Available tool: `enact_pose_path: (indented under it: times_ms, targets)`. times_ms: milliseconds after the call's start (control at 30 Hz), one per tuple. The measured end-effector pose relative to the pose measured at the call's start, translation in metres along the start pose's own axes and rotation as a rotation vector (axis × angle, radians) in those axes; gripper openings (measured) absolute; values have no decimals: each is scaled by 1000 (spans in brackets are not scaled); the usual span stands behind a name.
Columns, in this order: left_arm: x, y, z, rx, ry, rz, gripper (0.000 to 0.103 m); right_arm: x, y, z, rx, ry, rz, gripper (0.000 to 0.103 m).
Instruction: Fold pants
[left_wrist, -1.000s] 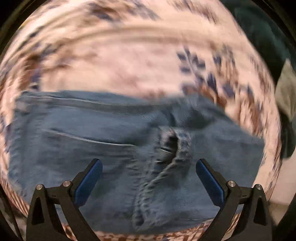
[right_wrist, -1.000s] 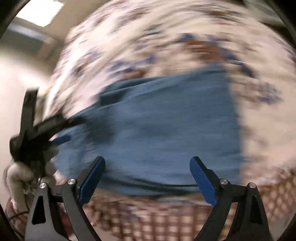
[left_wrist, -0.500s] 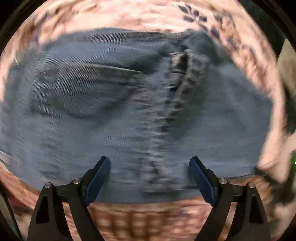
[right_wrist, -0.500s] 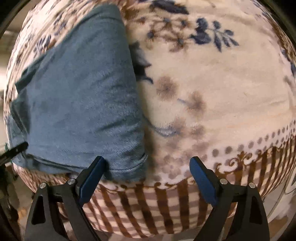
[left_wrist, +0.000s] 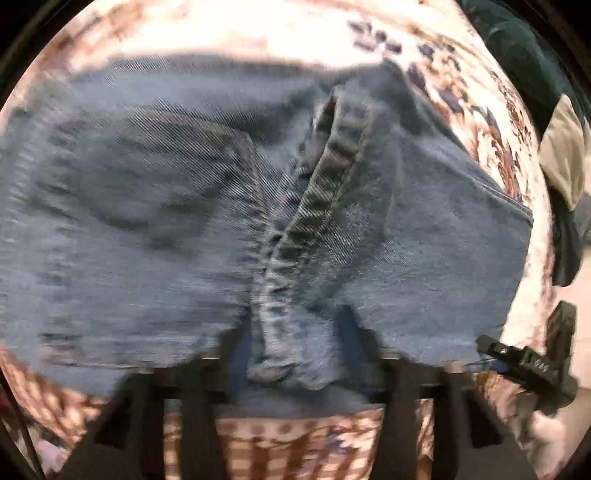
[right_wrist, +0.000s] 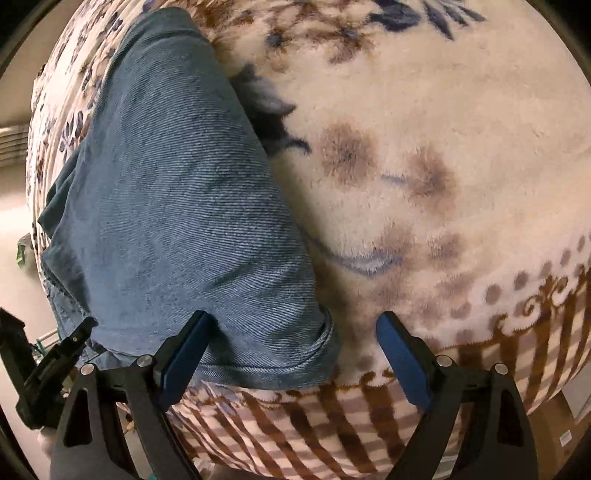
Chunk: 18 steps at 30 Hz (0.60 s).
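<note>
Left-wrist view: my left gripper (left_wrist: 291, 350) is closing around the bunched seam at the near edge of the jeans (left_wrist: 155, 229), which lie spread on the floral blanket (left_wrist: 240, 33), though blur hides whether the pads press yet. Right-wrist view: my right gripper (right_wrist: 293, 363) hangs wide apart over the jeans' folded corner (right_wrist: 295, 354), its left finger (right_wrist: 184, 358) on the denim. No writing is readable.

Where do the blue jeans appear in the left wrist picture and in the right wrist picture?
Left wrist view: the blue jeans fill the middle, a thick seam bunched between the closing left gripper.
Right wrist view: they lie on the left half, the hem corner by the open right gripper.
Shared landmark: the floral blanket beneath.
</note>
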<state>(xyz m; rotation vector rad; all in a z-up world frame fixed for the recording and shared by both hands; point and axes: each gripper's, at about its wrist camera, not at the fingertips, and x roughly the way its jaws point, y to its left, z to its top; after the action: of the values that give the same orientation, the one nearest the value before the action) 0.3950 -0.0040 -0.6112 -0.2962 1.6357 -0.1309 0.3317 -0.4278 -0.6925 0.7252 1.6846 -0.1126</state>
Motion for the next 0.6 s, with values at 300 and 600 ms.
enact_pose_path:
  times_ms: [300,600]
  targets:
    - [-33,7,-28,-14,-87,-78,14,-5,24,3,-14,3,-21,90]
    - [3,26,-13,-51,10,-39,14,-10,49,9,-62,30,-59,90]
